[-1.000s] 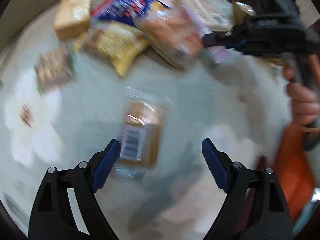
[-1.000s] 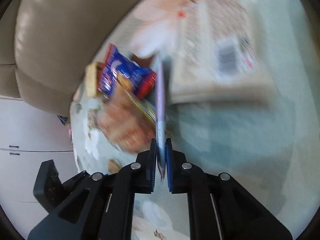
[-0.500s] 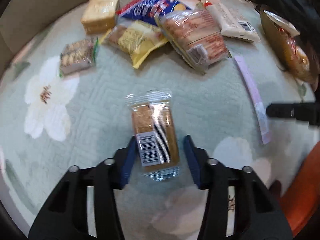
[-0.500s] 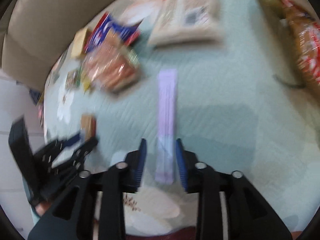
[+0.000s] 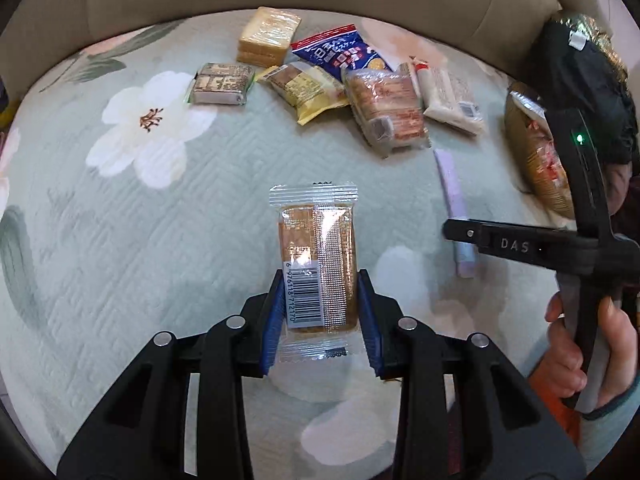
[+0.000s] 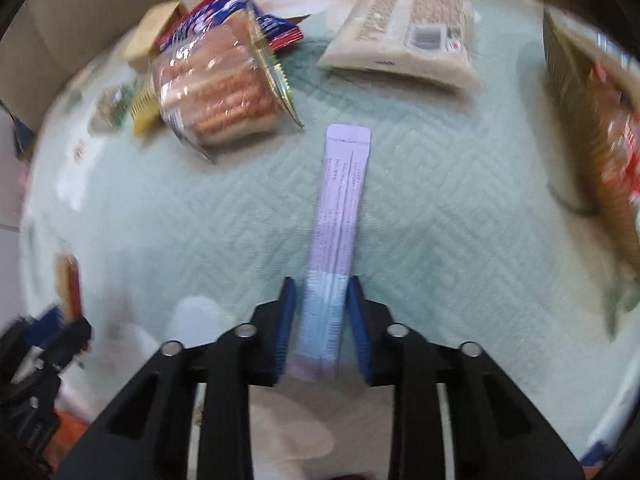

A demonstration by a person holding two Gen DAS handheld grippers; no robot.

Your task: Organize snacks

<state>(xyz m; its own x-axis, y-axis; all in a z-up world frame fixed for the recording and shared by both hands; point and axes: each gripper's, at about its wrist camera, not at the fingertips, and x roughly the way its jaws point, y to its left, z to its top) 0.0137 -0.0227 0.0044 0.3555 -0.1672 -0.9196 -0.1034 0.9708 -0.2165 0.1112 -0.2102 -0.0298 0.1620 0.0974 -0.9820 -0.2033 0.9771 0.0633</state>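
Flanking a biscuit packet [image 5: 318, 258], left gripper [image 5: 320, 320] touches both edges; right gripper [image 6: 322, 322] narrowly brackets lilac stick sachet [image 6: 340, 224]; bare quilt [image 5: 160, 240] leftward.

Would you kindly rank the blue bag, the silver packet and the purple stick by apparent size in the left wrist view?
1. Blue bag, largest, though partly covered by other snacks.
2. Silver packet, smaller, but close enough that I would not insist on it.
3. Purple stick, long yet very narrow, and partly hidden by the right gripper.
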